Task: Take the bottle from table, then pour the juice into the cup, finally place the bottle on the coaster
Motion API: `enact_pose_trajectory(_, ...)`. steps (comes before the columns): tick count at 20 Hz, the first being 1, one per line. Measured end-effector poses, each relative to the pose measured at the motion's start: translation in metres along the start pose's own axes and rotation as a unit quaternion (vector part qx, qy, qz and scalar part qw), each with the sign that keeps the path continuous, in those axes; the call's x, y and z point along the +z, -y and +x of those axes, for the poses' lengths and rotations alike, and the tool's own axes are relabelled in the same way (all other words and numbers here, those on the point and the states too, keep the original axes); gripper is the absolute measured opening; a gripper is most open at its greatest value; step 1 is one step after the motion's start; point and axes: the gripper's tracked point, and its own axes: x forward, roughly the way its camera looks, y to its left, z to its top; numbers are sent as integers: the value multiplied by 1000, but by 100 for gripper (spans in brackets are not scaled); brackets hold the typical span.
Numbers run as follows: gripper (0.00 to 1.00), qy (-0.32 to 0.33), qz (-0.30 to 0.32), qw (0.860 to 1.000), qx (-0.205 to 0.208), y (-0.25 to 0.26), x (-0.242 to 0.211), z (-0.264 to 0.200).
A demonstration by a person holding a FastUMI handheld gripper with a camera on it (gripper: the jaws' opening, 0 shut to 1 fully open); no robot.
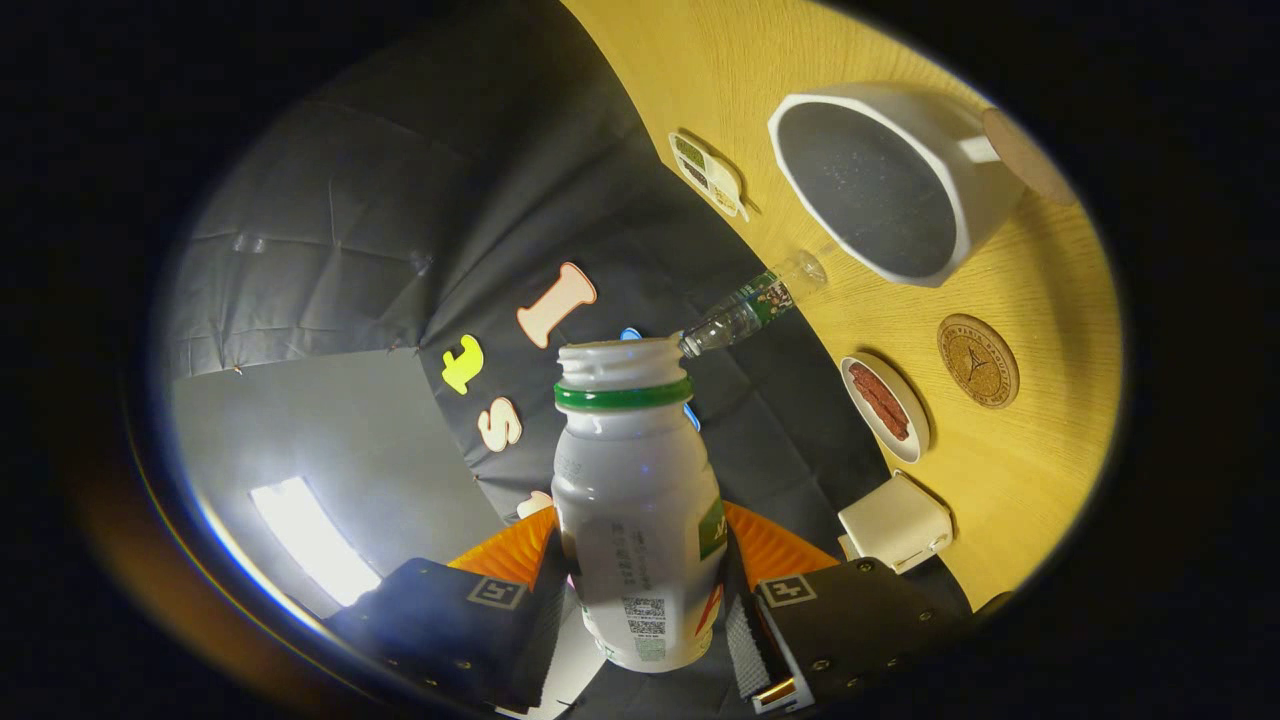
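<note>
Bottle (638, 510), uncapped, printed label, between gripper (640, 600) fingers.

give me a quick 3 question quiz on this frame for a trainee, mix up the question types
1. True or false: the gripper is shut on the white juice bottle, one finger on each side.
2. Multiple choice: the bottle's mouth is
A. sealed with a cap
B. open, with a green ring under the threads
C. plugged with a cork
3. Fill in: on the wooden table, the round cork coaster lies beside a small white dish holding something ____ in colour.

Key: 1 true. 2 B. 3 red. Also on the table: a white cup and a clear water bottle.
</note>
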Motion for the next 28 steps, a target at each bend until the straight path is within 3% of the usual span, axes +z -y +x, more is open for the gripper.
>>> enact_pose_trajectory(20, 69, 18, 28, 999, -1, -1, 9, 0)
enact_pose_trajectory(28, 69, 13, 9, 1000, -7, 4, 6, 0)
